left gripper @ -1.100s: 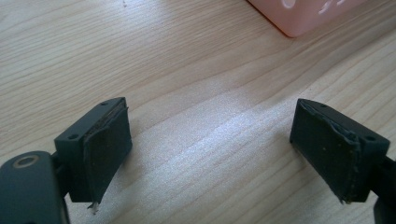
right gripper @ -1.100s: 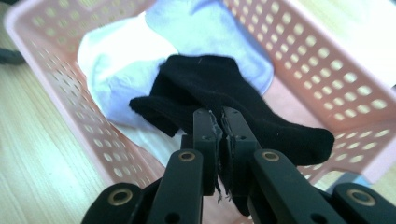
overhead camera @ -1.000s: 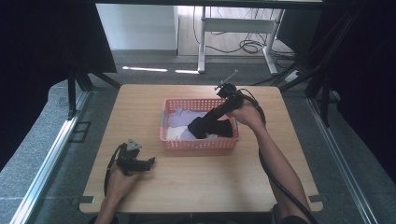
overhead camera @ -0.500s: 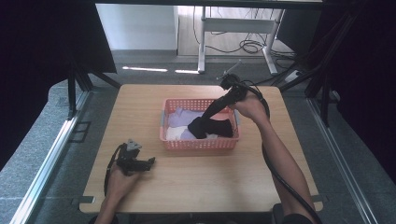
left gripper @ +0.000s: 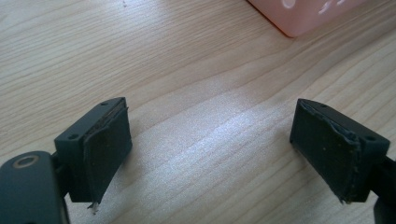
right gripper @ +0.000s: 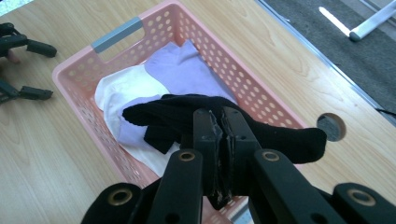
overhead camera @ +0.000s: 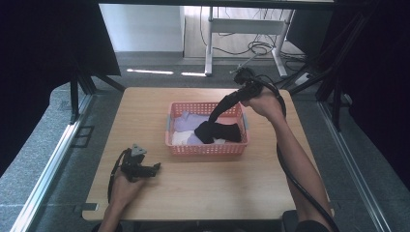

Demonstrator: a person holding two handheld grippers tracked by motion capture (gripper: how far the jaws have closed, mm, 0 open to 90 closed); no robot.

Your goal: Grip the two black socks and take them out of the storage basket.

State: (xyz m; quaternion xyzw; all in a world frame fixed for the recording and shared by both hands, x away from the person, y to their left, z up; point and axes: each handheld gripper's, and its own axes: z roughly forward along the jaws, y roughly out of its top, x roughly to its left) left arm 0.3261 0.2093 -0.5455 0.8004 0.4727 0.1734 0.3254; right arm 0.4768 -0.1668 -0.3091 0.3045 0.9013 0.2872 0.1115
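A pink plastic basket (overhead camera: 205,151) stands mid-table with purple, white and black socks in it. My right gripper (overhead camera: 240,93) is held above the basket's far right corner, shut on one end of a black sock (overhead camera: 217,130) that stretches down into the basket. In the right gripper view the jaws (right gripper: 220,119) pinch the black sock (right gripper: 177,109) over a purple sock (right gripper: 187,70) and a white sock (right gripper: 123,88). My left gripper (overhead camera: 153,167) rests on the table near the front left, open. Bare wood lies between its jaws (left gripper: 210,144).
The wooden table (overhead camera: 217,193) has free room in front of the basket and along its left side. A round cable hole (right gripper: 330,126) sits in the tabletop beside the basket. Black frame legs and a grey floor surround the table.
My right gripper has risen and drawn back toward the basket's far right corner, pulling the black sock up and taut. The left gripper has stayed in place.
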